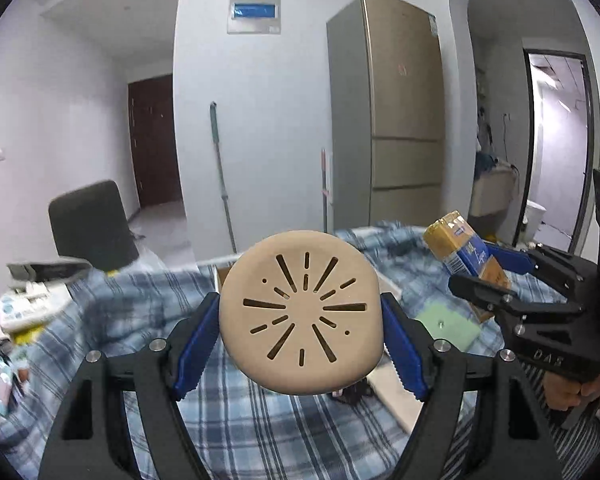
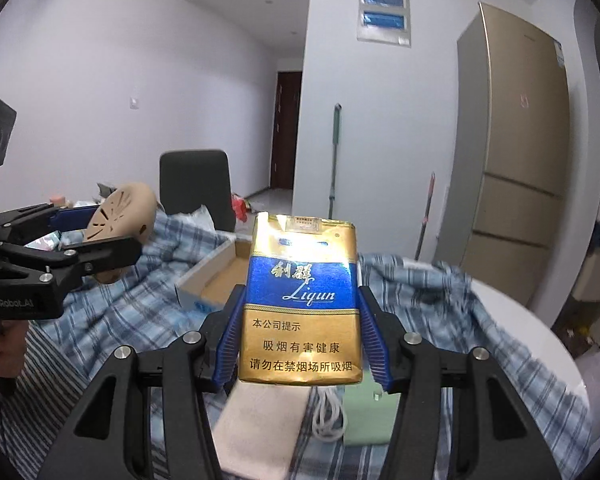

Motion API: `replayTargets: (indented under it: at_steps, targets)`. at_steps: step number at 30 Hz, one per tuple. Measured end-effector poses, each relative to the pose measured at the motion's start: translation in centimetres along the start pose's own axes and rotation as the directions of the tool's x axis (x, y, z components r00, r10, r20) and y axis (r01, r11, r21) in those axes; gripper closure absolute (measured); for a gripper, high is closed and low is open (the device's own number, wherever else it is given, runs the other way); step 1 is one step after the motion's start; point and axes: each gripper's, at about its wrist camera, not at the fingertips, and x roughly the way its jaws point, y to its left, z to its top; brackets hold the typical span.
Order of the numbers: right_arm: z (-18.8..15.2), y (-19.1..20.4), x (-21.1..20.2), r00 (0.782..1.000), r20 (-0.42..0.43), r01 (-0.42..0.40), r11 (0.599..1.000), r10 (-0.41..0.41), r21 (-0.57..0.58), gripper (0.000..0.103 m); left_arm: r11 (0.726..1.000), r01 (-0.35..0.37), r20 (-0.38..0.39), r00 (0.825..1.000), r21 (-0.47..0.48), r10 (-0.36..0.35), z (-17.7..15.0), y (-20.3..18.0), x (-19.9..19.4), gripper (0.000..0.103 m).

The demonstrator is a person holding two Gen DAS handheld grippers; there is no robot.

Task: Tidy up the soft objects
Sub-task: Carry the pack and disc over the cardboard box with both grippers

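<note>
My left gripper (image 1: 300,320) is shut on a round beige pad (image 1: 300,316) with dark slits, held upright above the blue plaid cloth (image 1: 140,312). It also shows in the right wrist view (image 2: 120,212), at the left. My right gripper (image 2: 300,328) is shut on a gold and blue soft cigarette pack (image 2: 300,304), held upright above the cloth. The pack shows in the left wrist view (image 1: 460,252) at the right, in the right gripper (image 1: 488,276). An open cardboard box (image 2: 220,272) lies on the cloth behind the pack.
A beige cloth (image 2: 260,420), a white cable (image 2: 328,416) and a green pad (image 2: 368,412) lie under the right gripper. A black chair (image 2: 196,184) stands behind the table, a fridge (image 1: 400,112) and mop (image 1: 222,176) by the wall. Clutter lies at the left (image 1: 24,308).
</note>
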Motion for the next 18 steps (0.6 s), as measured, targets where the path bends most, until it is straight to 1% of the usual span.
replayTargets:
  at_steps: [1, 2, 3, 5, 6, 8, 11, 14, 17, 18]
  targets:
    - [0.8, 0.0, -0.1, 1.000, 0.013, 0.001, 1.000, -0.001, 0.001, 0.051, 1.000, -0.009, 0.005, 1.000, 0.002, 0.009, 0.6, 0.0, -0.2, 0.024]
    - [1.6, 0.0, -0.2, 1.000, 0.024, 0.002, 1.000, -0.002, 0.004, 0.051, 0.999, -0.039, 0.000, 0.999, 0.020, 0.039, 1.6, -0.3, -0.1, 0.024]
    - [2.5, -0.2, -0.1, 0.999, 0.034, 0.001, 1.000, -0.001, 0.007, 0.051, 0.998, -0.052, -0.001, 0.999, 0.035, 0.052, 2.1, -0.3, -0.1, 0.024]
    - [4.3, -0.7, 0.5, 0.999, 0.037, 0.025, 0.999, -0.026, 0.030, 0.051, 0.997, -0.072, 0.034, 0.997, 0.008, 0.072, 3.7, -0.1, -0.1, 0.024]
    - [5.1, -1.2, 0.9, 0.999, 0.039, 0.026, 0.998, -0.028, 0.050, 0.051, 0.997, -0.080, 0.033, 0.996, -0.003, 0.080, 4.4, 0.1, 0.1, 0.024]
    - [7.0, -2.4, 2.2, 0.999, 0.027, 0.032, 0.996, -0.035, 0.084, 0.051, 0.997, -0.062, 0.042, 0.997, -0.037, 0.064, 5.9, 0.6, 0.5, 0.024]
    - [9.7, -4.1, 4.3, 0.998, 0.033, 0.052, 0.986, -0.058, 0.158, 0.051, 0.995, -0.073, 0.064, 0.995, -0.064, 0.077, 8.5, 1.0, 1.8, 0.024]
    - [11.6, -4.4, 5.3, 0.991, 0.075, 0.095, 0.981, -0.109, 0.167, 0.051, 0.993, -0.081, 0.067, 0.994, -0.082, 0.087, 10.2, 1.4, 3.2, 0.024]
    - [12.5, -4.2, 6.4, 0.991, 0.086, 0.091, 0.982, -0.107, 0.165, 0.051, 0.990, -0.034, 0.069, 0.997, -0.137, 0.043, 11.9, 2.0, 4.8, 0.024]
    - [12.5, -4.1, 6.9, 0.990, 0.086, 0.097, 0.981, -0.112, 0.166, 0.051, 0.990, -0.040, 0.066, 0.997, -0.135, 0.049, 12.3, 2.2, 5.2, 0.024]
